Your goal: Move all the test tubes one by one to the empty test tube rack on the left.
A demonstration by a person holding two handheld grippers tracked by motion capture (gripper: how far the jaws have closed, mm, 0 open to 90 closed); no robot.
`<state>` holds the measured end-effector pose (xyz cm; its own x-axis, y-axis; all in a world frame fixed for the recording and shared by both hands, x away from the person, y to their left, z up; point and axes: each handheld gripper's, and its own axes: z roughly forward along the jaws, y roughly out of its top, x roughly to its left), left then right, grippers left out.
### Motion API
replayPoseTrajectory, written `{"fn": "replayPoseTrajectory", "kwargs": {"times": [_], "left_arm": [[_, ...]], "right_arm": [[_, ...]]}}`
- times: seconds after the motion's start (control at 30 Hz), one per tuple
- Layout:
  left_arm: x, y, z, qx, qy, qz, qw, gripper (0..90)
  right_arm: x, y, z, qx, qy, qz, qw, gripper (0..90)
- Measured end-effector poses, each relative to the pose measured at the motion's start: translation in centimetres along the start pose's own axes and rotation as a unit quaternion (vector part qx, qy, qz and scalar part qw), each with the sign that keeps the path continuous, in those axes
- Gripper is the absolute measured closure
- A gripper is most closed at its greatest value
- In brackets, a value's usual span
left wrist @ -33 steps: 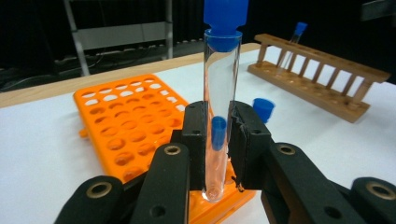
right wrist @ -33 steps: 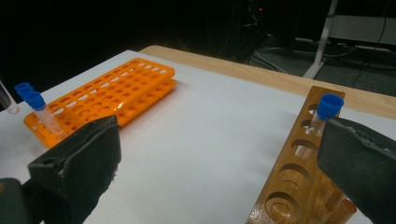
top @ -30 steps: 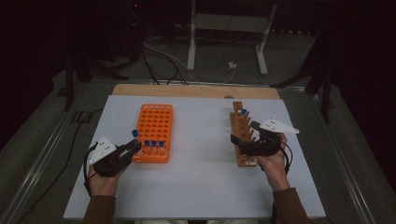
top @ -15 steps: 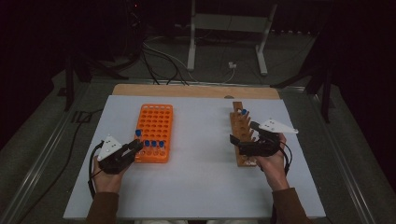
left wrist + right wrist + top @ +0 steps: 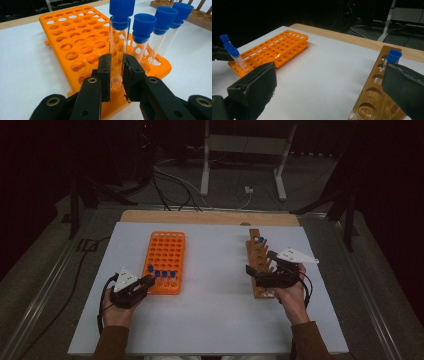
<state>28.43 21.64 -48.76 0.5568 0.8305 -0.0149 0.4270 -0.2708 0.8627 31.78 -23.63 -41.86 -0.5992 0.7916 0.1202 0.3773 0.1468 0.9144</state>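
A: Left tool (image 5: 116, 72) status?

B: Clamped on a clear tube with a blue cap (image 5: 119, 47), pads on the glass low down. The tube stands upright at the near corner of the orange rack (image 5: 75, 42), its lower end at the rack's holes. Can't tell if it is seated.

A: Other tubes?

B: Three more blue-capped tubes (image 5: 150, 37) in the same near row, just beside the held one, all upright in the rack. The rest of the rack's holes are bare.

A: Right tool (image 5: 329, 90)?

B: Jaws wide apart, nothing between the pads. It sits at the near end of the wooden rack (image 5: 374, 97) on the right of the counter (image 5: 215, 270). One blue-capped tube (image 5: 390, 60) stands at that rack's far end.

A: Racks relative to each other?

B: Well apart, orange rack left, wooden rack right, both flat on the white counter.
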Motion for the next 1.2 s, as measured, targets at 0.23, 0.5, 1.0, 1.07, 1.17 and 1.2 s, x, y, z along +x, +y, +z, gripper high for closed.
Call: {"fn": "replayPoseTrajectory", "kwargs": {"times": [0.23,0.5,1.0,1.07,1.17,1.2], "left_arm": [[-0.20,-0.08,-0.03,0.022,0.005,0.000,0.9997,78.3],[-0.42,-0.24,0.35,0.040,0.010,0.008,0.9991,78.3],[-0.36,-0.19,0.43,0.040,0.006,0.003,0.9992,78.0],[-0.33,-0.19,0.42,0.040,0.006,0.003,0.9992,77.8],[-0.32,-0.18,0.35,0.040,0.005,0.004,0.9992,77.3],[-0.31,-0.18,0.29,0.040,0.004,0.002,0.9992,76.9]], "right_arm": [[-0.04,-0.05,0.02,0.001,0.000,0.000,1.0000,0.0],[-0.03,-0.08,0.08,0.001,0.001,0.000,1.0000,0.0],[-0.02,-0.24,0.59,0.009,0.001,0.000,1.0000,0.0],[-0.12,-0.23,0.62,0.010,-0.001,-0.001,1.0000,0.0],[-0.31,-0.16,0.54,0.009,-0.004,0.000,0.9999,0.0],[-0.42,-0.14,0.50,0.009,-0.005,-0.001,0.9999,0.0]]}}
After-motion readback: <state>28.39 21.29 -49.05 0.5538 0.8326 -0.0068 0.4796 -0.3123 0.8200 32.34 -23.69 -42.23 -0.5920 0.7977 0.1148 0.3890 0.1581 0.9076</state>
